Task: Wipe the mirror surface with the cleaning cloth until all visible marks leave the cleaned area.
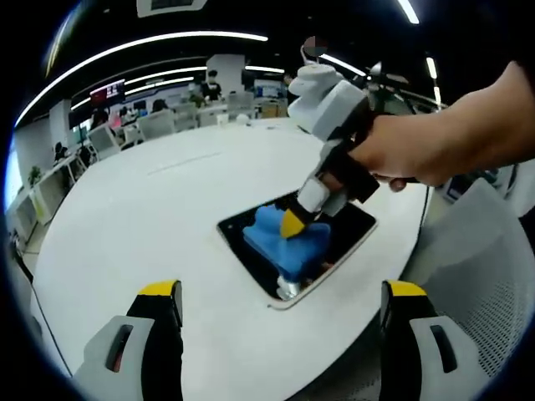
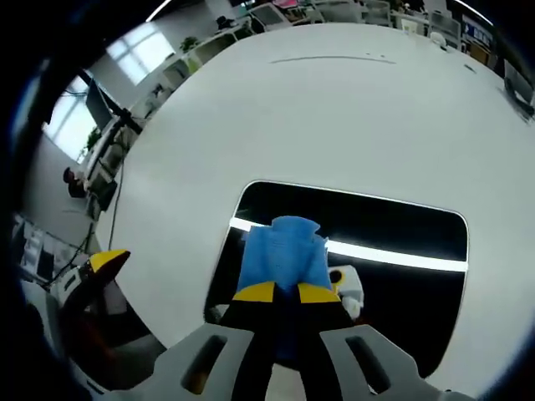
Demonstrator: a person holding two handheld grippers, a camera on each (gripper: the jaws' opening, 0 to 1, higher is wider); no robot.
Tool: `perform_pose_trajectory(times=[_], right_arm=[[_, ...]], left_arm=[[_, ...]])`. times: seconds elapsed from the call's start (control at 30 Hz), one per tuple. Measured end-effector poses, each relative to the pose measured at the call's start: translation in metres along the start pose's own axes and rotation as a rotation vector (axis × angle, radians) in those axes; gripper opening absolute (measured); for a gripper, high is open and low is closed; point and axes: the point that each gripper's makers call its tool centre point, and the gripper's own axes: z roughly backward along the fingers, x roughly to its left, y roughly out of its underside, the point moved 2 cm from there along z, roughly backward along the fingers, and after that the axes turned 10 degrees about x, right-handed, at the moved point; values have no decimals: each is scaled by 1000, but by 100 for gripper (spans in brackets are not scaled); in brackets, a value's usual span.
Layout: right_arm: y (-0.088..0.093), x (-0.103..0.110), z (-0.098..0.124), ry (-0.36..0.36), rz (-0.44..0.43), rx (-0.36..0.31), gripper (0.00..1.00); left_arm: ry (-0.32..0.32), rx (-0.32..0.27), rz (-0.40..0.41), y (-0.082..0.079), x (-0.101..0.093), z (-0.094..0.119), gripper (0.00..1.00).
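right gripper [image 2: 286, 292]: clenched on blue cloth [image 2: 284, 251], pressing it onto mirror [image 2: 393, 225] | left gripper [image 1: 280, 292]: jaws spread, empty, near mirror | mirror: flat on white table [image 1: 150, 217]

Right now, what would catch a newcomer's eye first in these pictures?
The bright blue cleaning cloth stands out, pinched in the right gripper and pressed onto the dark rectangular mirror lying flat on the round white table. In the left gripper view, a person's hand holds that gripper over the mirror, while the left gripper hangs open, apart, nearer the table's edge.
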Motion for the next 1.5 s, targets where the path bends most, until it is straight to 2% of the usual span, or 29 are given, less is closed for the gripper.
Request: perform_pose_trajectory(times=[0.57, 1.5], right_arm=[[27, 11, 4, -18, 7, -2, 2], [44, 20, 5, -29, 13, 10, 2]], left_arm=[[4, 0, -9, 0, -1, 1, 99], [9, -5, -14, -1, -2, 0, 99]])
